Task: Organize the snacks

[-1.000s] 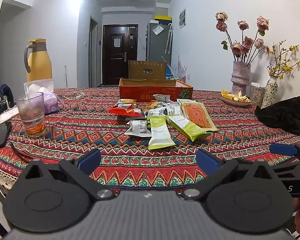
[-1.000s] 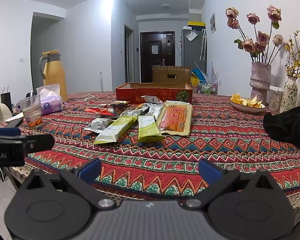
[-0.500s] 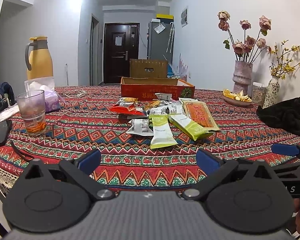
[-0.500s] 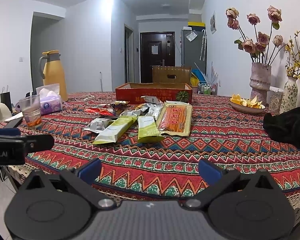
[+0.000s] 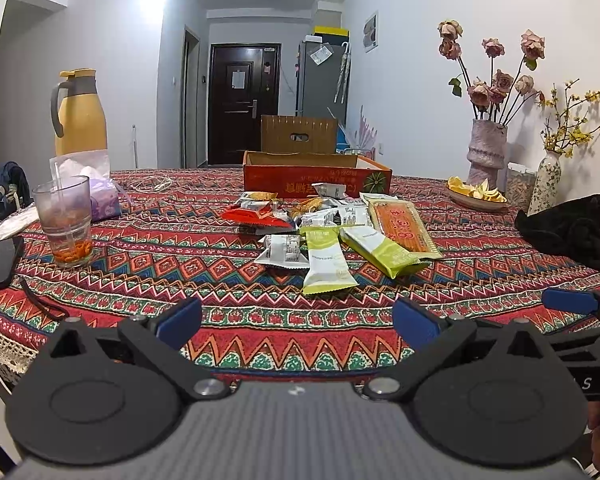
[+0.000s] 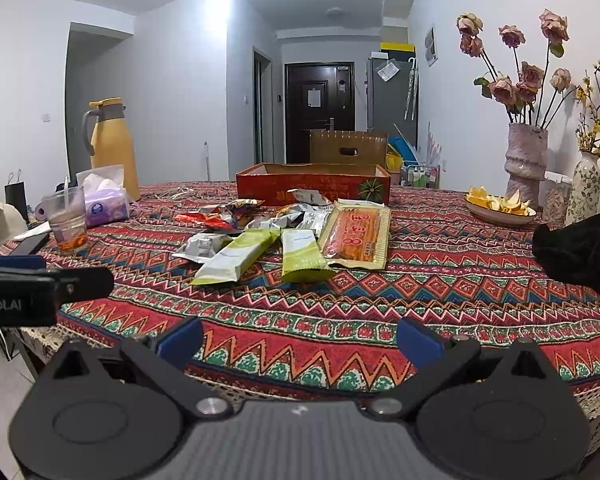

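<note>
gaping wide, both grippers; red box contents hidden, peels in dish

Bright ceiling glare, fisheye-warped edges

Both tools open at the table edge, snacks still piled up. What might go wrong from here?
1. The snack packets overlap in a heap, so the left tool may pinch two at once.
2. The glass with drink stands at the left, and a wide sweep might tip it.
3. The red box sits behind the pile, a long reach.
</note>
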Demonstrator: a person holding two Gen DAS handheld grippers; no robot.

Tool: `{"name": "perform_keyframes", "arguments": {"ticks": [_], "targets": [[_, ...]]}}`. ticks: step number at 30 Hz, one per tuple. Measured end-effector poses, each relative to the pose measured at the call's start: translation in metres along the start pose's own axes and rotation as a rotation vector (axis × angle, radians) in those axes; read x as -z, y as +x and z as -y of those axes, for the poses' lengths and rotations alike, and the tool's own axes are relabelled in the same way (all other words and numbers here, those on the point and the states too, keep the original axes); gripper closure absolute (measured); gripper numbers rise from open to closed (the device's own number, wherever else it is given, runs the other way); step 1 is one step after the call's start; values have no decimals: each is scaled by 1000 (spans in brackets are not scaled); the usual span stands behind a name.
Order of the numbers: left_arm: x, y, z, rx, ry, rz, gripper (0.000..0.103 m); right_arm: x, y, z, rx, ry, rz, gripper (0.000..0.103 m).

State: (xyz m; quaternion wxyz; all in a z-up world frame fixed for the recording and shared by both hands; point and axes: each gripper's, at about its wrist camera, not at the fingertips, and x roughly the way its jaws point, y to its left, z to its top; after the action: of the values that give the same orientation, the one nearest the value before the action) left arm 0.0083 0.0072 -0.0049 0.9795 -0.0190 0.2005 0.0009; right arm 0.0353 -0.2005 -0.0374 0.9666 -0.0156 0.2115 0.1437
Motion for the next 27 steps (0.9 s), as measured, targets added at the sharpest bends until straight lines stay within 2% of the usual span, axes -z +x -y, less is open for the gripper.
{"name": "perform_keyframes", "arguments": {"ticks": [10,21,27], "targets": [[-1,-3,3,4,14,15,0,-2,-7,0,-1,-9,22,0],[0,3,0,2,8,-4,0,-1,2,-1,-9,-7,4,1],[-2,17,-3,-2,8,-22,0,-4,13,1,-29,2,-13,8]]}}
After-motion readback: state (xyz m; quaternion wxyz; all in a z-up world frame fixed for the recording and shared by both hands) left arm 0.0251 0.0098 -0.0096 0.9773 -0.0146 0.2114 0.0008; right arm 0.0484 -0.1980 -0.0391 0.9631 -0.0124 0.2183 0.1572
